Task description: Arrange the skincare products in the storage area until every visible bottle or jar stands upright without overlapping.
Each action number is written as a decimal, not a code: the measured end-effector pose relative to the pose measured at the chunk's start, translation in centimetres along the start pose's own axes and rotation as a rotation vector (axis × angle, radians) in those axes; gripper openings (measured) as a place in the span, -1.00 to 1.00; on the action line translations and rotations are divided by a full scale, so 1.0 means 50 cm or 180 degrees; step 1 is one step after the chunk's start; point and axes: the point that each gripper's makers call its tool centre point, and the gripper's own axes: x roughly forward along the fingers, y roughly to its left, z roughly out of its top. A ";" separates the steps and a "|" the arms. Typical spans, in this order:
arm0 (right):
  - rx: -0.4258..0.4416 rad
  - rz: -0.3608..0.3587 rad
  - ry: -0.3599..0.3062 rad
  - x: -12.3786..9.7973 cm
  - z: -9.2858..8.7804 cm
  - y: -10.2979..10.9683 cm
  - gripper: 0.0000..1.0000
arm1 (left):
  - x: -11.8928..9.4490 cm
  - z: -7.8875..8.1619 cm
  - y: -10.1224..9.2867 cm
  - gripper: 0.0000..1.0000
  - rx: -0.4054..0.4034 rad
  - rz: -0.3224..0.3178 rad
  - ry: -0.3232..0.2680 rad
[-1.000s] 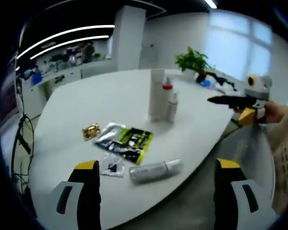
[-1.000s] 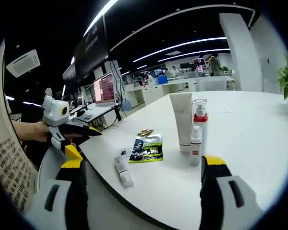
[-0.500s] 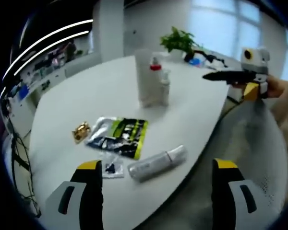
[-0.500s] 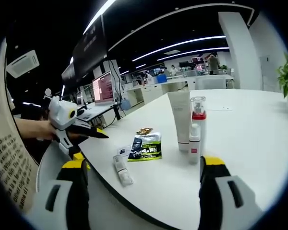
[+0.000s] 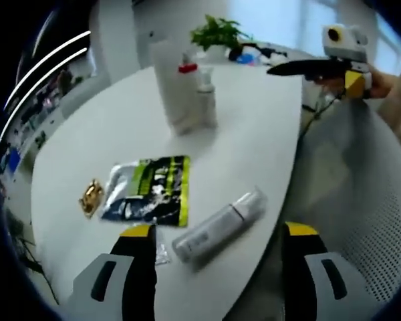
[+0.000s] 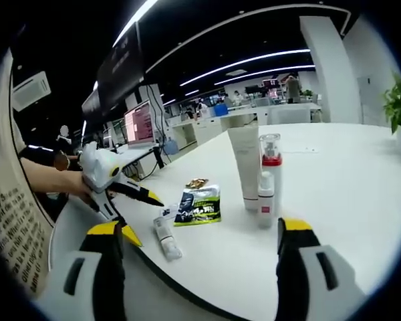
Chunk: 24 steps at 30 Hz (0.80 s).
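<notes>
Left gripper (image 5: pixel 217 251) hangs over the near edge of the white table (image 5: pixel 120 127), its 2 yellow-tipped jaws spread wide with nothing between them. Between and just ahead of those jaws lies a silver tube (image 5: pixel 217 224) on its side, close to the table edge. Beyond it a green and black sachet (image 5: pixel 150 190) lies flat, its printing too blurred to read, with a small clear packet (image 5: pixel 162 251) near the left jaw and a gold wrapped piece (image 5: pixel 90 197) off to the side. Farther back, 3 products stand upright in a tight cluster: a tall white tube (image 5: pixel 168 87), a red-collared bottle (image 5: pixel 187 83) and a small white bottle (image 5: pixel 206 97); no label on them is legible.

Right gripper (image 6: pixel 195 244) is also open and empty, held off the table edge, with the standing cluster well ahead between its jaws. In the left gripper view it appears at the upper right, held by a hand (image 5: pixel 381 80), well apart from the products. A potted plant (image 5: pixel 217 33) sits at the table's far end.
</notes>
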 end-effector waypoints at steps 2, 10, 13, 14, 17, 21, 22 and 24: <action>0.0007 -0.0006 0.0008 0.000 -0.001 -0.002 0.92 | 0.011 -0.002 -0.001 0.35 0.0063 -0.0055 0.0035; 0.0030 -0.0014 0.0042 0.002 -0.008 -0.009 0.91 | 0.045 -0.013 0.000 0.01 0.0329 -0.0265 0.0187; 0.0049 -0.0006 0.0045 0.003 -0.007 -0.007 0.90 | 0.052 -0.016 -0.003 -0.13 0.0454 -0.0340 0.0246; 0.0050 -0.0006 0.0052 0.003 -0.008 -0.007 0.90 | 0.055 -0.017 -0.005 -0.15 0.0500 -0.0375 0.0269; 0.0065 -0.0010 0.0047 0.003 -0.008 -0.009 0.89 | 0.061 -0.018 -0.009 -0.22 0.0608 -0.0429 0.0322; 0.0083 -0.0005 0.0053 0.003 -0.007 -0.007 0.87 | 0.070 -0.016 -0.014 -0.37 0.0728 -0.0502 0.0366; 0.0086 -0.0002 0.0053 0.002 -0.008 -0.009 0.86 | 0.072 -0.017 -0.017 -0.41 0.0779 -0.0541 0.0391; 0.0090 0.0000 0.0053 0.002 -0.009 -0.009 0.86 | 0.075 -0.020 -0.020 -0.48 0.0872 -0.0565 0.0431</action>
